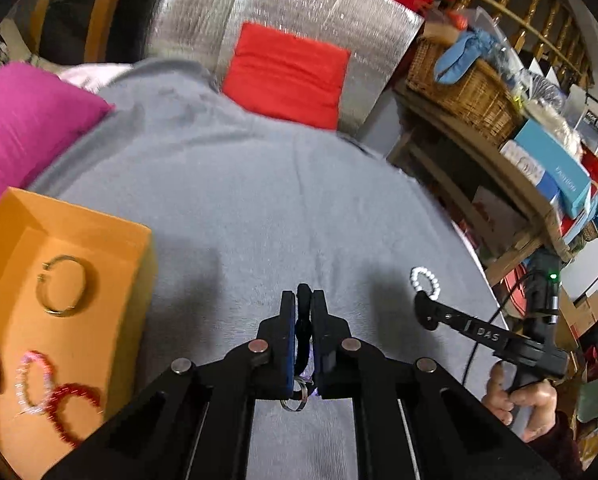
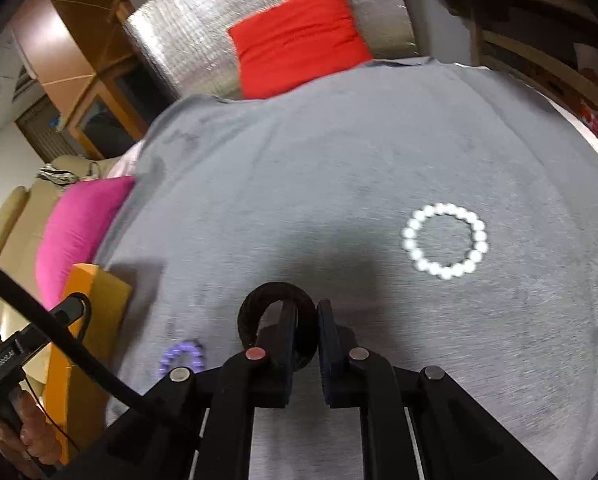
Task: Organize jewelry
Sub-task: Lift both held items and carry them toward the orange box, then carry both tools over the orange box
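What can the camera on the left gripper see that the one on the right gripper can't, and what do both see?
Only the left wrist view looks inside the orange box: a gold bangle, a pink bracelet, red bracelets. It also shows the cluttered shelf with a wicker basket.

Only the right wrist view shows the purple bead bracelet and the black ring pinched by the right gripper.

Both show the white pearl bracelet, grey blanket, red cushion and pink cushion.
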`<state>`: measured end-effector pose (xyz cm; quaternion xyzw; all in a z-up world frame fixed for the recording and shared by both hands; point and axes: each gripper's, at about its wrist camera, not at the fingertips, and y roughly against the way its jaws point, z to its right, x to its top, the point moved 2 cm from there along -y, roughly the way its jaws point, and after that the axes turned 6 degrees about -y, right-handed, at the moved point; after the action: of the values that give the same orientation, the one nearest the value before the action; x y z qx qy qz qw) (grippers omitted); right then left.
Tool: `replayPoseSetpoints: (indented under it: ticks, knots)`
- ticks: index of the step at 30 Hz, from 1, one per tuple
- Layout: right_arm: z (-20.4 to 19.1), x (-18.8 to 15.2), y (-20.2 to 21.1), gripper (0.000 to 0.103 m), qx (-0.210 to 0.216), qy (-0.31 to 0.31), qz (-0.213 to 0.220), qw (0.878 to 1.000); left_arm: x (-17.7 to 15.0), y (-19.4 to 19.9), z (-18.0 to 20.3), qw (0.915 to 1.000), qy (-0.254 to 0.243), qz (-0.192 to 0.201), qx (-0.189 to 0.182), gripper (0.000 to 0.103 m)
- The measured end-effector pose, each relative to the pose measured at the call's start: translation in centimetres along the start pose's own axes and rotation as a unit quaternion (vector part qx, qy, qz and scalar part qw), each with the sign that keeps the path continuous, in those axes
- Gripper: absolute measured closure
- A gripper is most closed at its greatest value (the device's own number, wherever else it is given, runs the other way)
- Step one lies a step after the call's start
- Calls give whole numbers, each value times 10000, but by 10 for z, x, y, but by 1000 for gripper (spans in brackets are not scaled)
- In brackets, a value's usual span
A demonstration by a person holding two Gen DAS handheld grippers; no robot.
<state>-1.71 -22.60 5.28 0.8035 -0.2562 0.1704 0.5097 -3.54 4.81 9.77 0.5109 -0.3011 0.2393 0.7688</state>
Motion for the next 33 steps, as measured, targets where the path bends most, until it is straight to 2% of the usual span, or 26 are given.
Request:
replayPoseSetpoints:
  ticks: [5,9,11,14,17,22,24,29,33]
  knots:
    - [-38,-14,10,92,434,197,86,9988,-3,52,-11,9992,-23,328,215,95]
    - [-74,-34,20,92,868,407,107,9953,-16,103,-38,9947,91,619,816,95]
    - [-100,-47,28,92,1082,603,128,9922,-33,134,-59,9889,267,770,1239,95]
    - [-130,-67,39,92,1467,762,143,9861,-56,169,-90,9818,608,883,1569,96]
    - [-171,-99,49,92,1745,1103,171,9783,-69,195,-115,9720,701,920,2047,96]
    - [-226,-130,51,92,2077,1407,-21,9680,-87,212,-138,9638,581,799,2478,96]
    - [-246,-139,44,92,2116,1541,-159,9650,-96,212,-150,9626,617,716,2539,96]
    - [-296,-168,16,92,1954,1994,-521,9588,-114,201,-173,9658,848,549,2388,95]
    - [-314,-182,-6,92,1771,2265,-736,9549,-120,185,-175,9704,842,411,2226,96]
